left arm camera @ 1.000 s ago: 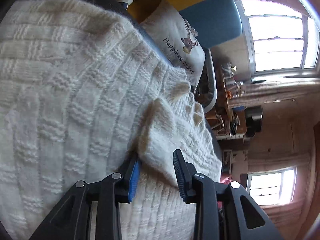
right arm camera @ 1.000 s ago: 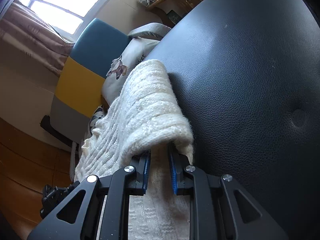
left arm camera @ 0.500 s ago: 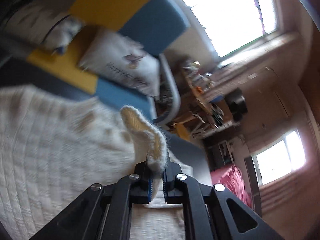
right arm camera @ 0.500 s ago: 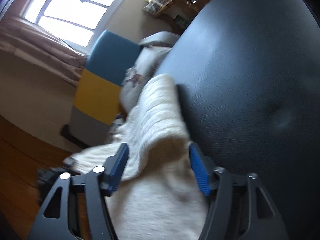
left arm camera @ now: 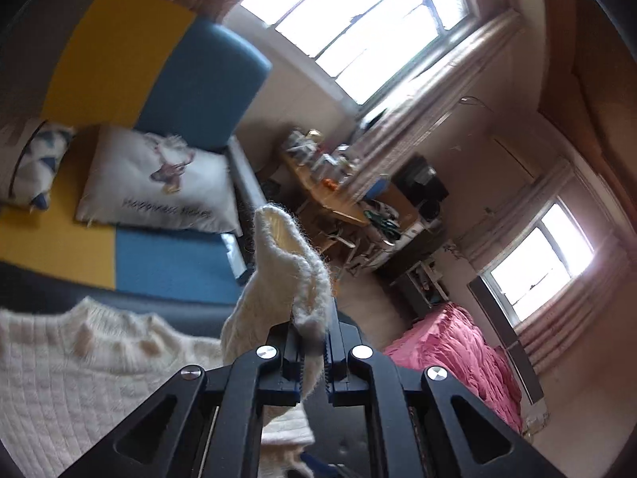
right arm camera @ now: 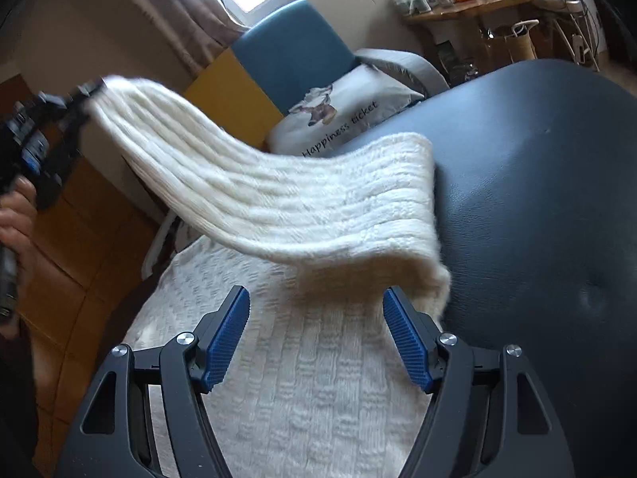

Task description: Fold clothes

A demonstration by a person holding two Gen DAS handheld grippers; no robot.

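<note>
Two grippers are in your hands. Your left gripper (left arm camera: 312,352) is shut tight on the cuff of the cream sweater (right arm camera: 302,378) and holds that sleeve (right arm camera: 254,195) up in the air. Your right gripper (right arm camera: 316,334) has its jaws wide open, with nothing pinched between them, just above the sweater. Most of the sweater lies flat on the black cushion (right arm camera: 537,199). Behind it a white pillow (right arm camera: 338,119) leans on the blue and yellow sofa (left arm camera: 159,71).

One sweater (right arm camera: 302,378), two tongs (right arm camera: 316,338) (left arm camera: 312,352), two cushions (left arm camera: 159,183) (left arm camera: 28,167), two windows (left arm camera: 358,24) (left arm camera: 545,259).
</note>
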